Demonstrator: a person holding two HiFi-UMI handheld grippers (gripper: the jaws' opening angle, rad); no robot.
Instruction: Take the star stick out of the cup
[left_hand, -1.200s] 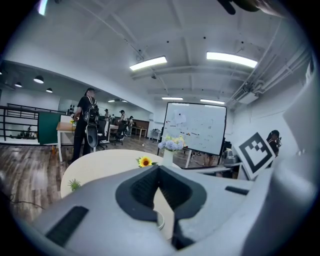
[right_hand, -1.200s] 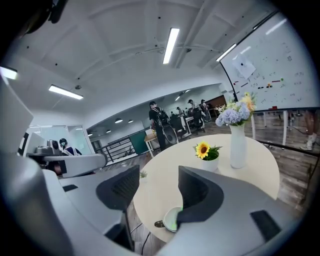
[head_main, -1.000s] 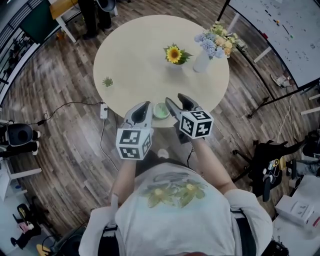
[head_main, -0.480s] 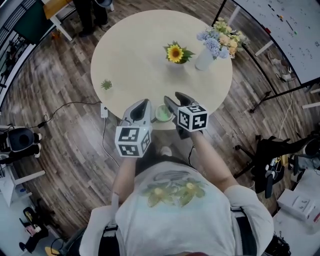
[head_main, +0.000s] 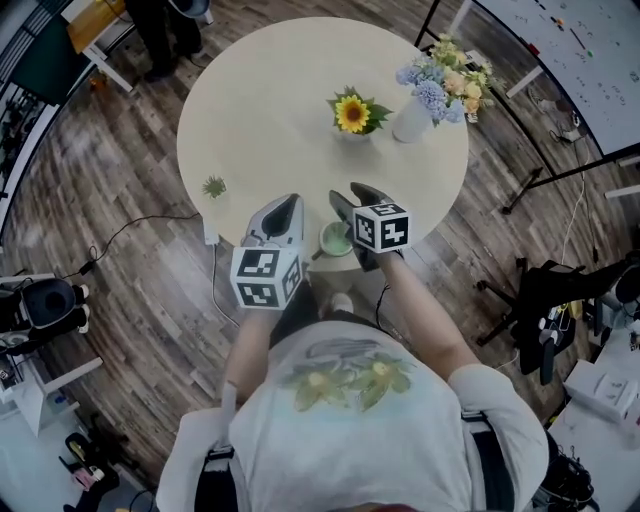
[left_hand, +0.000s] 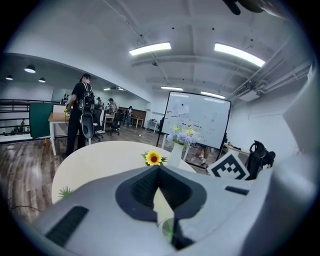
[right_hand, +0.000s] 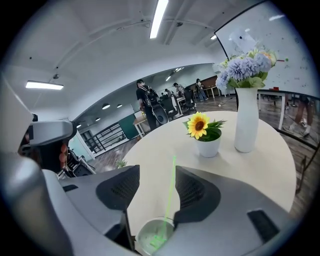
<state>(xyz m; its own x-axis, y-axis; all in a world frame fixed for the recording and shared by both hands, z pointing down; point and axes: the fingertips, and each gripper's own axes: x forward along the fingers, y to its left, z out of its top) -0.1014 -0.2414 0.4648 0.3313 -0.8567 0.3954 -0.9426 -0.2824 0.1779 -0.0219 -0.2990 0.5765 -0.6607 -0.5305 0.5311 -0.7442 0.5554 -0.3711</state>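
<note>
Your right gripper (head_main: 349, 194) hangs over the table's near edge with its jaws spread. The green stick (right_hand: 171, 192) rises in the gap between them, its foot down in the cup (head_main: 336, 238). Your left gripper (head_main: 291, 201), just beside the cup, is clenched on nothing, tips pressed together. The round cream table (head_main: 270, 100) also carries a potted sunflower (head_main: 351, 113), a white vase (head_main: 408, 120) of pale flowers at the far right, and a small green sprig (head_main: 213, 186) near the left rim. Around you lies dark plank floor (head_main: 130, 180) with a black cable (head_main: 150, 208) trailing over it; a whiteboard (head_main: 590, 50) stands to the right, and people (left_hand: 80, 117) stand across the room under strip lights (left_hand: 150, 48)
</note>
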